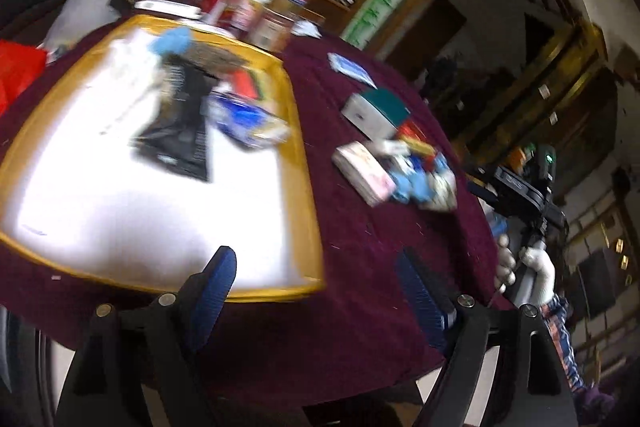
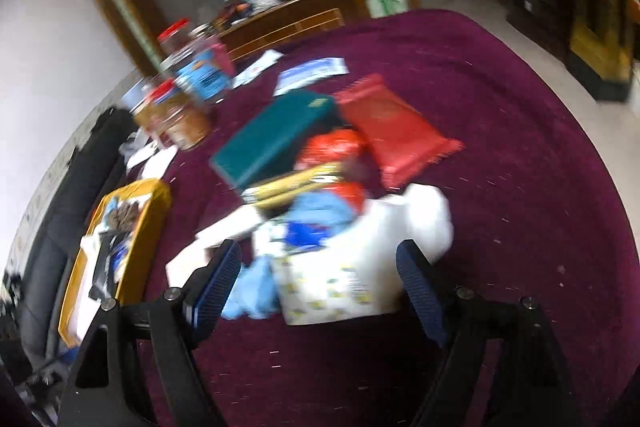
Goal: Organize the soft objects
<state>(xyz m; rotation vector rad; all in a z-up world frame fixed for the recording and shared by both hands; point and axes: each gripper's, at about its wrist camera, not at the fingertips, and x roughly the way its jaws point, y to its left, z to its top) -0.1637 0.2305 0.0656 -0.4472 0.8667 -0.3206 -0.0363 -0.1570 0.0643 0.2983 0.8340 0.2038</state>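
In the left wrist view a yellow-rimmed white tray [image 1: 308, 187] holds a black packet [image 1: 180, 131], a blue-and-white packet [image 1: 244, 121] and a blue cloth [image 1: 172, 41]. My left gripper [image 1: 316, 259] is open over the table's near edge, beside the tray's corner, with nothing between its fingers. In the right wrist view my right gripper [image 2: 318, 251] is open just short of a heap of items. A white patterned pack [image 2: 340, 291] lies in the gap at its fingertips, untouched by the pads. A blue cloth [image 2: 248, 291] lies by the left finger. Both views are blurred.
The heap also holds a white soft bag [image 2: 420, 219], a red packet [image 2: 396, 131] and a green box [image 2: 276, 139]. Jars [image 2: 180, 115] stand at the back of the maroon tablecloth [image 2: 520, 147]. A white-gloved hand [image 1: 540, 267] shows at the table's right edge.
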